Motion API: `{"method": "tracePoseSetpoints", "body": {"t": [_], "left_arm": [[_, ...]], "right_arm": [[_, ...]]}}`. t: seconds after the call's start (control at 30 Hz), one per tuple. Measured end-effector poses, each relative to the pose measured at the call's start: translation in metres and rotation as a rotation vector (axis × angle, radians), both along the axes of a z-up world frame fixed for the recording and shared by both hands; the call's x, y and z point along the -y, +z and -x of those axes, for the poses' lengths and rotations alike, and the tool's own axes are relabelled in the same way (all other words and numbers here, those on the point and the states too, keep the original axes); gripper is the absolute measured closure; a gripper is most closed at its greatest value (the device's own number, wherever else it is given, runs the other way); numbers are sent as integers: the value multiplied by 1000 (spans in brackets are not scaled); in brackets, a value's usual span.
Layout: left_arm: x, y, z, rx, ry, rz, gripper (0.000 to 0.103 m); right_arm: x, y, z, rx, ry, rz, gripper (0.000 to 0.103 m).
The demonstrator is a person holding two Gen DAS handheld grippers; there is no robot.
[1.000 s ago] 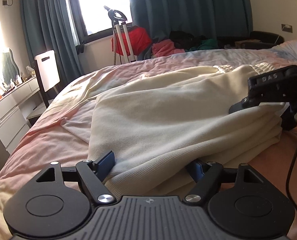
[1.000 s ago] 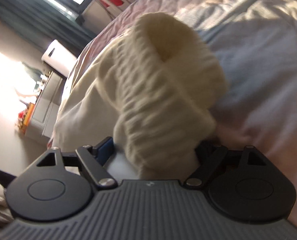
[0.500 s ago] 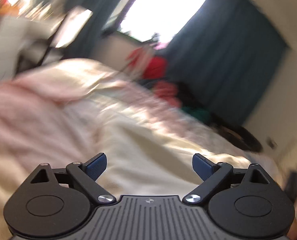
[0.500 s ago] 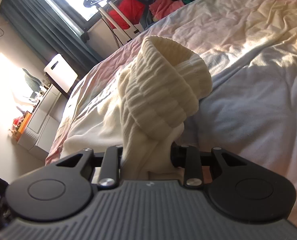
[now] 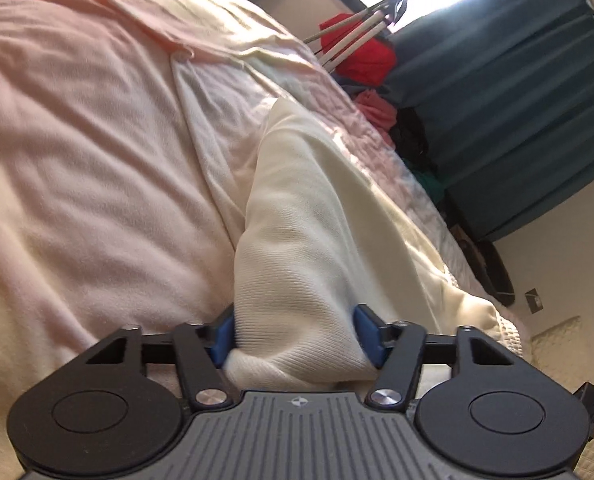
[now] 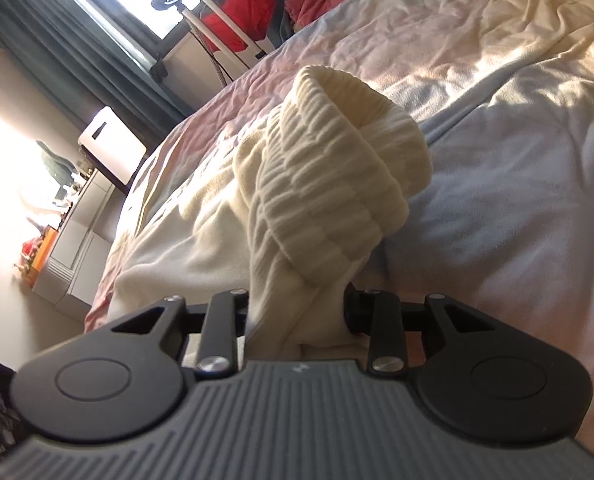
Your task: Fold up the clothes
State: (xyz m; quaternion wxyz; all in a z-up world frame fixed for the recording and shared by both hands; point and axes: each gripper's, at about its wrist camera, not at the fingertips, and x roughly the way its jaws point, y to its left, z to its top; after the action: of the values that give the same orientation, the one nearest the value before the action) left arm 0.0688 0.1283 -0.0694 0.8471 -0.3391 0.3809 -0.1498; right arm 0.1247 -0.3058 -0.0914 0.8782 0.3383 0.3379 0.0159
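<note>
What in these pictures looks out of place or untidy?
The cream sweater is bunched, not flat: the left gripper pinches a thick fold and the right gripper clamps the twisted ribbed hem. The bedsheet is wrinkled.

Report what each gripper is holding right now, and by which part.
Both hold the cream sweater. The left gripper has its jaws closed on a bunched fold of the smooth knit body; the right gripper grips just below the thick ribbed band.

open bedspread (image 5: 81,168) left of cream sweater (image 5: 297,216), ribbed cuff (image 6: 337,184) blocking right tool (image 6: 297,312)
</note>
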Motion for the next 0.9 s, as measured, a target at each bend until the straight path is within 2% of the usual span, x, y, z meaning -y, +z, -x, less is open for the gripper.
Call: {"method": "tracePoseSetpoints", "body": {"t": [0.1,0.23,0.33,0.4,0.5,0.6,0.77,0.9], "left_arm": [[-7,16,7,32,-8,30,56],[-8,54,18,79,-26,89,61],[12,93,18,112,-52,99,63],[42,121,11,134,-82,79,64],[103,155,-11,148,-127,66,64],[172,176,-43,138,-180,87,65],[302,190,-116,103,-232,118,66],[406,192,-189,116,-256,94,66]], "right_arm": [[-4,14,9,27,-7,6,71],[3,45,31,81,-33,-49,71],[20,64,51,108,-72,-109,71],[37,79,60,120,-100,-115,71],[81,104,67,138,-155,-130,72],[133,128,68,149,-218,-131,72],[233,163,41,128,-336,-94,72],[283,134,10,110,-382,-92,72]]}}
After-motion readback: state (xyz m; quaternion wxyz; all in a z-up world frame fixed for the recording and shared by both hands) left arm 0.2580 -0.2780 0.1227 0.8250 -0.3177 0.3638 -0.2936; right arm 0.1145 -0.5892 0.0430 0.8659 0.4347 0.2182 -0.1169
